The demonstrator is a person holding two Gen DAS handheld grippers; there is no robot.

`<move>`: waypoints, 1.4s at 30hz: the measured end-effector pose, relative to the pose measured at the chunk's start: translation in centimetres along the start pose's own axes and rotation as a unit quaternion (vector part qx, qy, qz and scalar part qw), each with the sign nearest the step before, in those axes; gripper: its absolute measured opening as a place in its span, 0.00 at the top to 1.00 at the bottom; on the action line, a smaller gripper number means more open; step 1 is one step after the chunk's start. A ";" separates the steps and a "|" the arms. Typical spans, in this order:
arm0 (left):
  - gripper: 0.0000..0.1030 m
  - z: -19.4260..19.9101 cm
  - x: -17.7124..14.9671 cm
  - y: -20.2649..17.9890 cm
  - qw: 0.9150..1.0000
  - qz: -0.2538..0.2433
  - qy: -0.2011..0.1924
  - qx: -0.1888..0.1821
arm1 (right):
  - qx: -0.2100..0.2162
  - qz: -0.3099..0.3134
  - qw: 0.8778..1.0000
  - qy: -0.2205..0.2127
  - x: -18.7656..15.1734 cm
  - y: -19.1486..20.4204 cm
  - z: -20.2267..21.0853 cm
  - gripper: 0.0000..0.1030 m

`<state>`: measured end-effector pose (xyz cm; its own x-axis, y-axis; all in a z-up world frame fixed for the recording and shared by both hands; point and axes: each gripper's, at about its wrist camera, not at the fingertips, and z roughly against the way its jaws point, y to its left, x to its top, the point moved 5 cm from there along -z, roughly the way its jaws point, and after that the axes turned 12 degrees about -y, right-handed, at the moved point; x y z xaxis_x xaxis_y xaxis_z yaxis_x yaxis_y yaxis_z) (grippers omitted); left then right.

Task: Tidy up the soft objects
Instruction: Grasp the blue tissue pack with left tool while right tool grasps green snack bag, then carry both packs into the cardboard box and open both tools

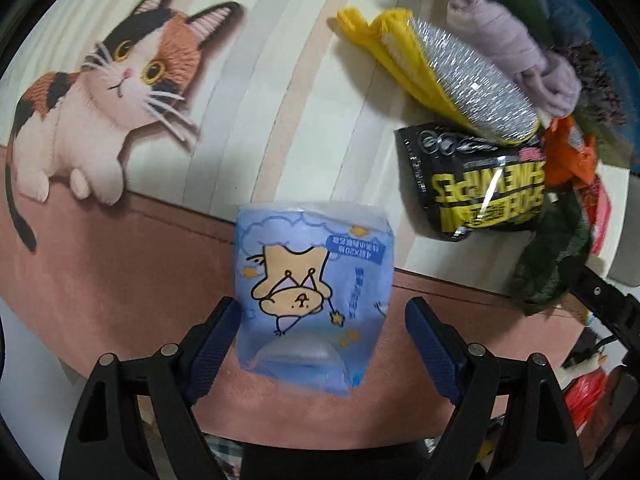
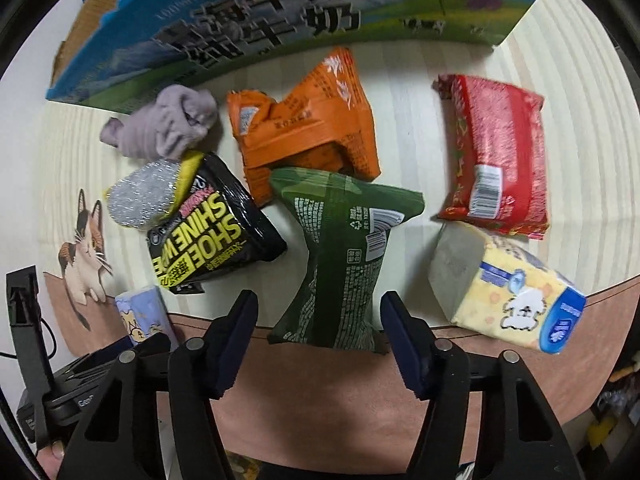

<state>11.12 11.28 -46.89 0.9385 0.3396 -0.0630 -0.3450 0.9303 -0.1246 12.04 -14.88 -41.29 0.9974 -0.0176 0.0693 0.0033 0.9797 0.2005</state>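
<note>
Blue plastic tissue pack (image 1: 308, 300) sits between your left gripper's (image 1: 320, 344) parted jaws, ungripped; your right gripper (image 2: 316, 340) straddles the dark-green crinkled packet (image 2: 340, 256), apart.

The shoe-wipes pouch (image 2: 208, 236) is glossy black plastic. Just beside it lie a glittery metallic scouring pad (image 2: 142, 196) and a matt, soft lilac cloth (image 2: 164, 128); the green pack (image 2: 340, 256) nearby looks like matt, crinkled film.
</note>
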 end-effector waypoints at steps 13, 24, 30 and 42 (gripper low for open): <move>0.36 -1.6 -2.7 0.0 1.000 -0.015 0.008 0.011 | -0.011 -0.023 1.000 0.005 -0.2 -0.1 -1.5 0.62; 0.35 -0.8 -6.0 0.6 0.999 0.016 0.011 -0.040 | -0.009 -0.019 1.000 0.006 -0.1 0.2 -1.3 0.61; 0.55 -0.7 -7.3 0.0 0.998 0.026 0.014 -0.054 | -0.006 -0.018 1.000 0.002 -0.1 0.4 -0.9 0.68; 0.64 4.6 -9.7 -2.4 0.998 -0.014 -0.030 -0.045 | 0.025 -0.012 0.999 -0.024 -2.1 1.2 2.8 0.74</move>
<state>2.88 6.36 -41.45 0.9462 0.3237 0.0009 -0.3160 0.9243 -0.2139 9.73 -14.20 -38.48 0.9924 -0.0528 0.1111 0.0233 0.9675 0.2520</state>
